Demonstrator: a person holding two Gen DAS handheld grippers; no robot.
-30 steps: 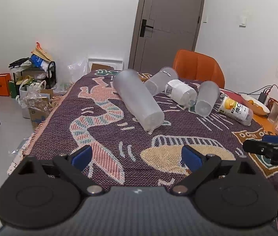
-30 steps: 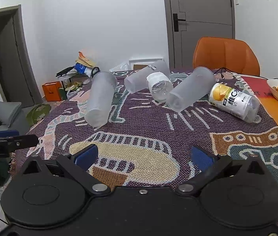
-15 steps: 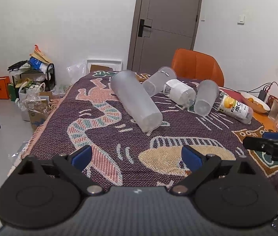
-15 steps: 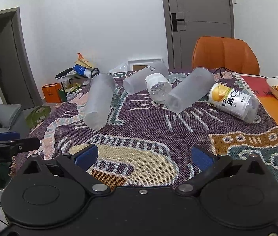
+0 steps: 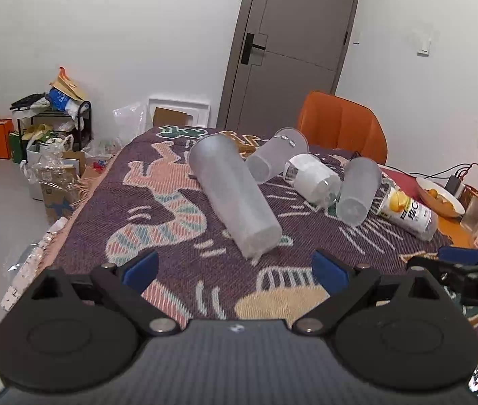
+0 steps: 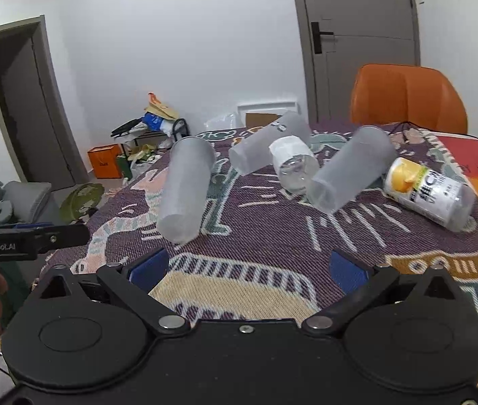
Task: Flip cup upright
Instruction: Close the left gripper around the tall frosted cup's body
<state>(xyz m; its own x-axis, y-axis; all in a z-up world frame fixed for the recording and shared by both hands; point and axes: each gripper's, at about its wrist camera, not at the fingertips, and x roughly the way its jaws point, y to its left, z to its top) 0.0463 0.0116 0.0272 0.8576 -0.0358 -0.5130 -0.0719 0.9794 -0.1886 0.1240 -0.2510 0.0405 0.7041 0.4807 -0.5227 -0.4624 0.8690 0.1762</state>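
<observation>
Three frosted plastic cups lie on their sides on a patterned cloth. The tall cup (image 5: 235, 195) (image 6: 186, 189) is nearest, its base toward me. A second cup (image 5: 274, 158) (image 6: 266, 146) lies behind it. A third cup (image 5: 357, 189) (image 6: 350, 168) lies to the right. My left gripper (image 5: 235, 268) is open and empty, short of the tall cup. My right gripper (image 6: 247, 266) is open and empty, short of the cups. Each gripper shows at the edge of the other's view.
A clear bottle with a white label (image 5: 313, 180) (image 6: 291, 162) lies between the cups. A juice bottle (image 5: 409, 214) (image 6: 429, 194) lies at the right. A bowl of fruit (image 5: 440, 197), a cable and an orange chair (image 6: 407, 96) stand beyond. The table's left edge drops to floor clutter (image 5: 53, 168).
Both grippers have moved forward toward the cups, which look larger and nearer. The cups and bottles have not moved.
</observation>
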